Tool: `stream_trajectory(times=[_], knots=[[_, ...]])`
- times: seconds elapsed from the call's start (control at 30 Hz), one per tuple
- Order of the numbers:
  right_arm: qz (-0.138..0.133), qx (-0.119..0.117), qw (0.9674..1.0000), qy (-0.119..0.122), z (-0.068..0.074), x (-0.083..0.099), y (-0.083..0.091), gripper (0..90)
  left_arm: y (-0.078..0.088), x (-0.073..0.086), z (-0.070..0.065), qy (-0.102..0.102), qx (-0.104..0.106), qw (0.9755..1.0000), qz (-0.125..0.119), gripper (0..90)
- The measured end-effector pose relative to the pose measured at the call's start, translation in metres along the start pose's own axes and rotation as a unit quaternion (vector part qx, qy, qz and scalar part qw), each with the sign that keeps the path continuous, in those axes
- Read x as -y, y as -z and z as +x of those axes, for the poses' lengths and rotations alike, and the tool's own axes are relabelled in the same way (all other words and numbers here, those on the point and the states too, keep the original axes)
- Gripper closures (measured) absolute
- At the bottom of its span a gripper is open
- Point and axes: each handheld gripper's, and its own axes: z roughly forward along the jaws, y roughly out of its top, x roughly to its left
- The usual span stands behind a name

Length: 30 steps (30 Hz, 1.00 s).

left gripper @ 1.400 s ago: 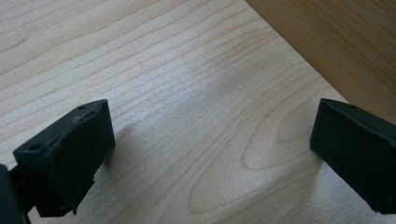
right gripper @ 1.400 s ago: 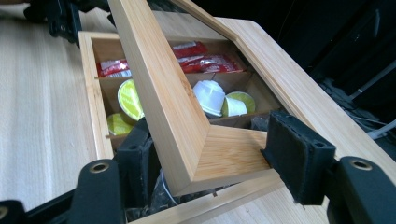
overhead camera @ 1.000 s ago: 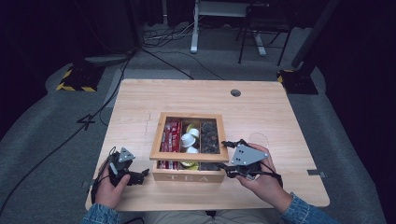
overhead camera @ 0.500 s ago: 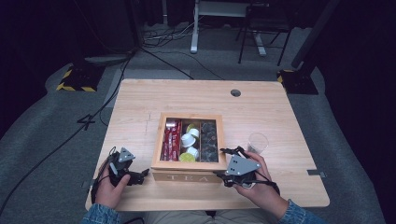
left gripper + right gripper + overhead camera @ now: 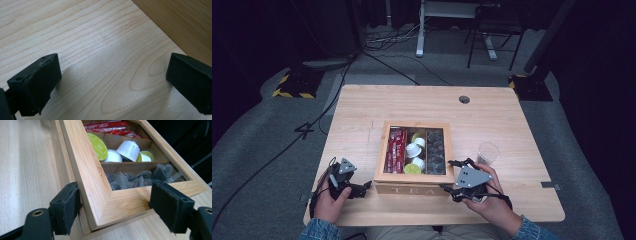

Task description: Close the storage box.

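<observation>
Overhead light brightens my table (image 5: 362, 110) against dim surroundings; high view soft, my near jaws blurred, casting soft shadows on it.

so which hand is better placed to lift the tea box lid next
Right, probably. The right gripper already has its fingers spread around the near corner of the tea box lid. The left gripper sits open over bare table, with the box off to its side.
</observation>
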Motion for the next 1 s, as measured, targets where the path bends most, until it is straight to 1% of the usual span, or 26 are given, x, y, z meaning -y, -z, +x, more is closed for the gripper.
stream_trajectory(times=[0.13,0.17,0.2,0.23,0.27,0.3,0.4,0.57,0.7,0.8,0.87,0.93,0.97,1.0], knots=[[0.001,-0.004,1.0000,0.000,0.000,0.000,0.000,24.3,0.000,0.000,0.000,0.000,0.000,1.0000,0.000,0.2],[0.002,-0.017,0.9997,-0.017,-0.001,0.000,0.001,29.4,0.000,0.000,0.000,0.000,0.000,1.0000,-0.001,0.2],[-0.008,-0.040,0.9981,-0.046,-0.002,0.001,0.002,34.8,0.000,0.000,0.000,0.001,0.000,1.0000,-0.001,0.2],[-0.008,-0.054,0.9963,-0.067,-0.004,0.001,0.002,32.4,0.000,0.000,0.000,0.000,-0.001,1.0000,-0.001,0.2],[-0.006,-0.050,0.9962,-0.071,-0.006,0.002,0.002,29.7,0.000,0.000,0.000,0.000,0.000,1.0000,-0.001,0.2],[-0.003,-0.045,0.9966,-0.069,-0.007,0.003,0.003,29.1,0.000,0.000,0.000,0.000,0.000,1.0000,-0.001,0.2],[-0.007,-0.050,0.9953,-0.083,-0.009,0.005,0.004,29.2,0.000,0.000,0.000,0.000,0.000,1.0000,-0.001,0.2],[-0.015,-0.051,0.9948,-0.088,-0.012,0.003,0.007,28.7,0.000,0.000,0.000,0.000,0.000,1.0000,-0.001,0.2],[-0.026,-0.055,0.9941,-0.090,-0.017,-0.004,0.013,28.1,0.000,0.000,0.000,0.000,0.000,1.0000,-0.001,0.2],[-0.033,-0.053,0.9933,-0.097,-0.024,-0.009,0.022,28.0,0.000,0.000,0.000,0.000,0.000,1.0000,-0.001,0.2],[-0.035,-0.053,0.9919,-0.110,-0.031,-0.010,0.028,27.7,0.000,0.001,0.000,0.001,-0.001,1.0000,0.000,0.2],[-0.037,-0.048,0.9903,-0.125,-0.039,-0.009,0.036,27.4,0.002,0.002,0.000,0.001,-0.001,1.0000,0.002,0.2],[-0.038,-0.046,0.9890,-0.135,-0.043,-0.007,0.040,26.8,0.003,0.003,0.001,-0.001,-0.001,1.0000,-0.001,0.2],[-0.037,-0.045,0.9889,-0.137,-0.048,-0.005,0.045,24.6,0.003,0.003,0.001,-0.001,0.000,1.0000,0.001,0.2]])
